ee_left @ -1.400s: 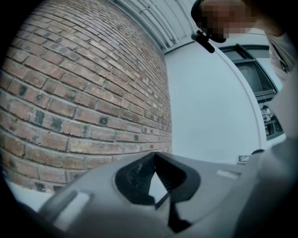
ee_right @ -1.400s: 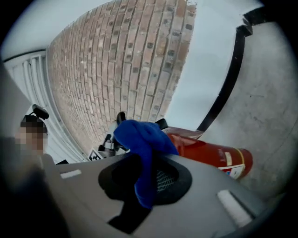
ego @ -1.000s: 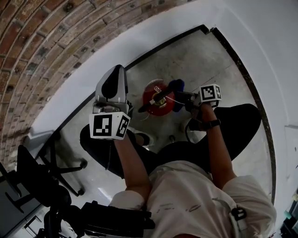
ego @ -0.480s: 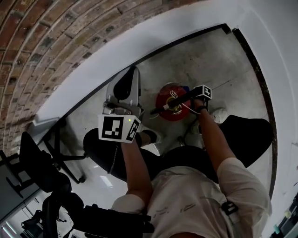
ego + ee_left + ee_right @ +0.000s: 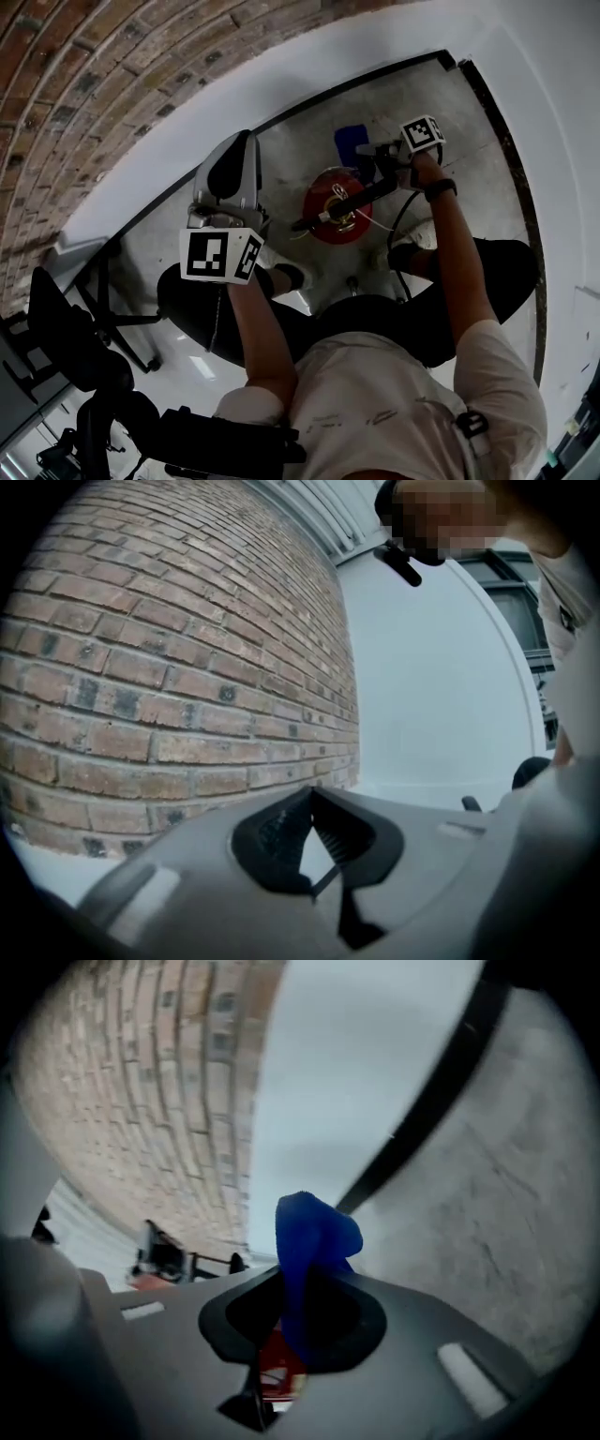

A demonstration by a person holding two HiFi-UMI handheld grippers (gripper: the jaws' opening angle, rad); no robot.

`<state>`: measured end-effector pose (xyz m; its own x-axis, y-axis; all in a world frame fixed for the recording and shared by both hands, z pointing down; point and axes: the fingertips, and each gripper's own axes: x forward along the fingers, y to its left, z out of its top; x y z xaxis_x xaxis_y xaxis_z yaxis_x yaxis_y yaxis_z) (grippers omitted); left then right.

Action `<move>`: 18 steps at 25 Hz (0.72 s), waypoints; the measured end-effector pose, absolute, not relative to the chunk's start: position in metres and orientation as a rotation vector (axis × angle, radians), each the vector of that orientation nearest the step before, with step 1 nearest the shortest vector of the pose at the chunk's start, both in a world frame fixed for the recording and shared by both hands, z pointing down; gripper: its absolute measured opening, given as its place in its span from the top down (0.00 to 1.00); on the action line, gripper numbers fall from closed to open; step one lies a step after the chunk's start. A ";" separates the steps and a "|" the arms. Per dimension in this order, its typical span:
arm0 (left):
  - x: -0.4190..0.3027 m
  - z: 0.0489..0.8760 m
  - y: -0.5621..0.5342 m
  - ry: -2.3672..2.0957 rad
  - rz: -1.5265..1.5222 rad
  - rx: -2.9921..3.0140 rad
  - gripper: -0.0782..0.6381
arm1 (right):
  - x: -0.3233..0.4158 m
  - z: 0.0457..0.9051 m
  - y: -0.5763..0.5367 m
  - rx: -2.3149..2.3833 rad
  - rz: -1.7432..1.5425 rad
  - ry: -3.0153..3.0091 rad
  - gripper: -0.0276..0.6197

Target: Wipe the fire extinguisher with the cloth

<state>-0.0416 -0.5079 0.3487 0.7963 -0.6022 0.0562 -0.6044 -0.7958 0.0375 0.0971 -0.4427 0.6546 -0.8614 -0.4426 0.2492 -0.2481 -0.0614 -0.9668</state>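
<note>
The fire extinguisher (image 5: 323, 214) stands upright on a mottled grey concrete floor (image 5: 412, 94), seen from above as a round, glossy red cylinder top; a black lever and nozzle (image 5: 347, 195) lie slantwise across its crown, with a thin pale wire trailing off one side.

The right gripper (image 5: 367, 152) is clamped on the cloth (image 5: 351, 139), a soft, deep-blue fabric bunched into a rounded lump; in the right gripper view the cloth (image 5: 314, 1232) rises from between the pinched jaws in a folded, drooping peak, and a patch of the red extinguisher (image 5: 279, 1365) shows below the gripper (image 5: 305, 1288) through the gap. In the head view the cloth sits just beyond the extinguisher's far edge, with a sliver of floor between them; it does not touch the red body there.

The left gripper (image 5: 234, 155) is held up to the left of the extinguisher, well apart from it; its ribbed black jaws are pressed together at the tips with nothing between them (image 5: 310, 799), and they point at a rough brick wall (image 5: 141, 667) with pale mortar lines.

A smooth white wall (image 5: 141, 192) curves round the floor, edged by a narrow black skirting strip (image 5: 309, 103); a black office chair (image 5: 70, 342) stands at the lower left.
</note>
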 end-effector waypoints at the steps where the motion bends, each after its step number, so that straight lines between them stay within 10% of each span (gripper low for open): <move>1: -0.043 0.345 -0.509 -0.986 0.049 2.929 0.89 | 0.101 0.611 -0.454 -0.676 -1.980 2.098 0.86; 9: -0.041 0.323 -0.512 -0.963 -0.054 2.941 0.89 | 0.086 0.390 -0.443 0.042 -1.557 2.545 0.86; 18: -0.040 0.335 -0.516 -0.971 -0.009 2.919 0.89 | 0.035 0.531 -0.429 0.202 -2.161 2.183 0.86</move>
<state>-0.0404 -0.5163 0.3349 0.8010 -0.5985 0.0148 -0.5981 -0.7989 0.0638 0.0349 -0.4290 0.5312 -0.9894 0.0488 -0.1370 0.1375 0.0070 -0.9905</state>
